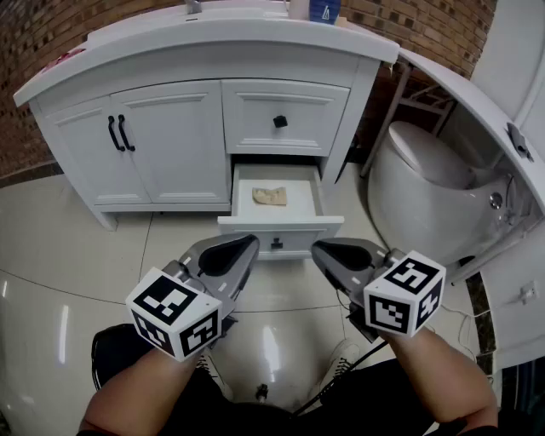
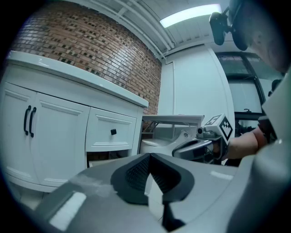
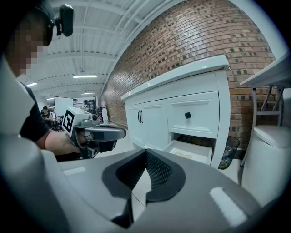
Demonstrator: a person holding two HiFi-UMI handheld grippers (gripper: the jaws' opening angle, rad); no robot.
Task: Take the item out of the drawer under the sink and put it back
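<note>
Two bare forearms [image 1: 128, 400] come in at the bottom of the head view, each holding a gripper over the glossy tiled floor [image 1: 77, 255]. The left gripper [image 1: 245, 249] and the right gripper [image 1: 324, 251] are side by side, a little apart, both pointing at the white vanity [image 1: 162, 77]. In the left gripper view the fingers [image 2: 136, 175] are pressed together at their tips with nothing between them. The right gripper view shows that gripper's fingers [image 3: 159, 175] also meeting at the tips, and empty. Each gripper view catches the other gripper off to one side, held in a hand. Just beyond the fingertips in the head view, the lower drawer [image 1: 281, 225] on the vanity's right side is pulled out, with a small black knob on its front. The item [image 1: 271, 197], a crumpled tan piece, lies on the drawer bottom near the middle, apart from both grippers. Right above it the upper drawer [image 1: 255, 115] is shut and has its own black knob [image 1: 279, 122]. Left of the drawers are two shut doors [image 1: 162, 162] with a pair of black handles [image 1: 119, 134] where they meet. A white toilet [image 1: 426, 183] is just right of the vanity, and a brick wall [image 1: 51, 25] runs behind it.
</note>
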